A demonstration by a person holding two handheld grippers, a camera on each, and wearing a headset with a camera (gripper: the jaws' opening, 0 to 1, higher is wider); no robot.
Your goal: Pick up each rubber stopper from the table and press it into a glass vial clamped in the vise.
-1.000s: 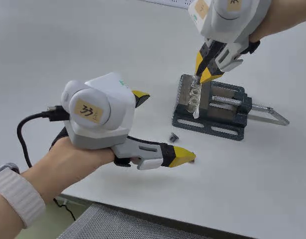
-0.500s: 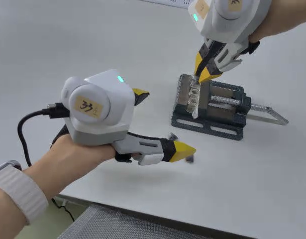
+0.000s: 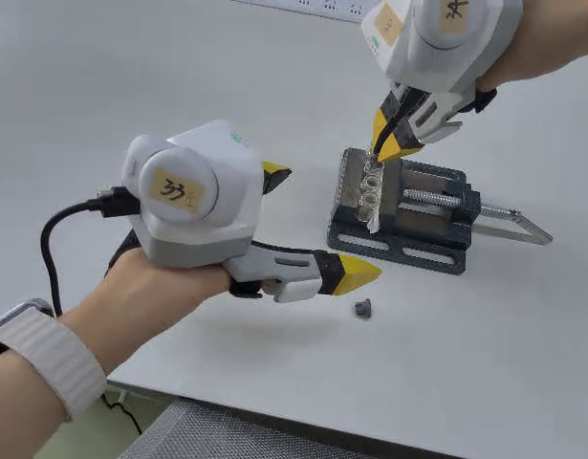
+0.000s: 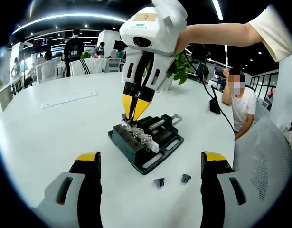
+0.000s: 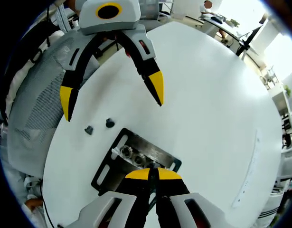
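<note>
Inside the vise, glass vials; right gripper jaws clenched above, left gripper jaws released.

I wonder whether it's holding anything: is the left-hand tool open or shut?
Open. The left tool has its yellow-tipped jaws wide apart, gripping nothing.

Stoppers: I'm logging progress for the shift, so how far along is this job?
Done: I cannot tell whether any vial in the vise is plugged. In hand: the right gripper, jaws closed, tips at the end vial. To do: two stoppers lie on the table before the open left gripper.
</note>
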